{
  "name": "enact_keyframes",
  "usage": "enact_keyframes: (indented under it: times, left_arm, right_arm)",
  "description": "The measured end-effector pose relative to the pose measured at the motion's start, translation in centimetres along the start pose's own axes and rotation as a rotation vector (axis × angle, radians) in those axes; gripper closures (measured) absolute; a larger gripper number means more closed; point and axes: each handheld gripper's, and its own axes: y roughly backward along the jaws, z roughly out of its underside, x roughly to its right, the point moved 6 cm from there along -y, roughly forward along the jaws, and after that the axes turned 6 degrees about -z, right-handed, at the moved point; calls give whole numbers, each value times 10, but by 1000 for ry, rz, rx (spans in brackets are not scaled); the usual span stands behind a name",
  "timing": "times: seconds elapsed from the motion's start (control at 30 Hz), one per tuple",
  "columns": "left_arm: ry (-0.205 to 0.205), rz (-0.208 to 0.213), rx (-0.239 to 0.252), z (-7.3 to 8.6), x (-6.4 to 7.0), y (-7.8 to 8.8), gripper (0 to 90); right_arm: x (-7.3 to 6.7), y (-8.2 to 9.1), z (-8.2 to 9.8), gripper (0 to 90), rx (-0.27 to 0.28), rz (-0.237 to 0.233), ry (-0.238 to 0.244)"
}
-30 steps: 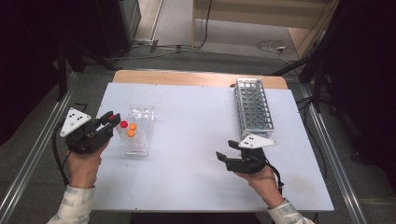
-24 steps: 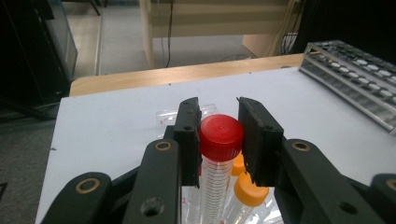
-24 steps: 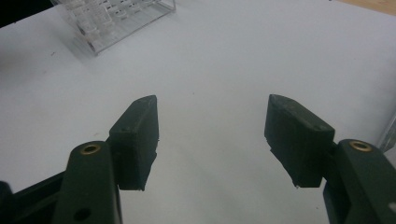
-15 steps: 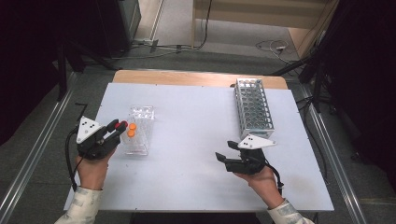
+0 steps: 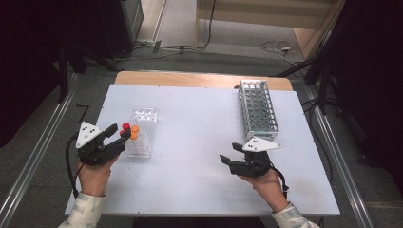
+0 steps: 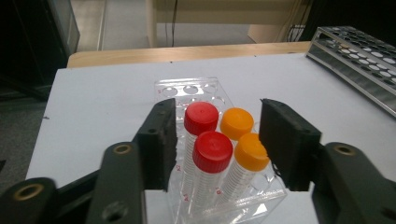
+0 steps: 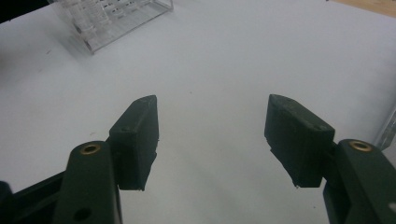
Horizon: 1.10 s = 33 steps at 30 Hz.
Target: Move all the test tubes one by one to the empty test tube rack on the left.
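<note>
A clear plastic rack (image 5: 142, 127) on the left of the white table holds two red-capped tubes (image 6: 212, 150) and two orange-capped tubes (image 6: 236, 122), all upright. My left gripper (image 5: 119, 134) points at the rack's near end. Its jaws have just been opening, and in the left gripper view (image 6: 219, 121) they stand on either side of the tube caps without pressing on them. My right gripper (image 5: 229, 160) rests low over bare table at the front right. It is open with nothing between its fingers (image 7: 212, 126).
A metal wire tube rack (image 5: 258, 110) lies at the back right of the table (image 5: 199, 118), also seen as the wire rack (image 6: 359, 56) in the left gripper view. The clear rack (image 7: 116, 18) is far off in the right gripper view. Dark floor and rails surround the table.
The left gripper's jaws have spread apart around the tube caps, and that hand has shifted a little toward the near edge. The right hand has stayed still.
</note>
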Motion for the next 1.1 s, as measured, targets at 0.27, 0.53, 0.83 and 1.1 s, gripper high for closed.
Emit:
enact_keyframes:
  times: [0.27,0.53,0.83,1.1]
  left_arm:
    - [27,6,20,-4,3,15,290]
    - [43,18,-5,6,4,19,192]
    - [58,-21,-31,28,-1,24,140]
    - [79,-57,-18,35,-10,26,130]
  right_arm:
    - [11,1,3,335,10,35,-25]
    - [21,11,5,333,38,77,-50]
    - [39,31,17,298,62,147,-70]
    - [57,55,34,280,73,210,-101]
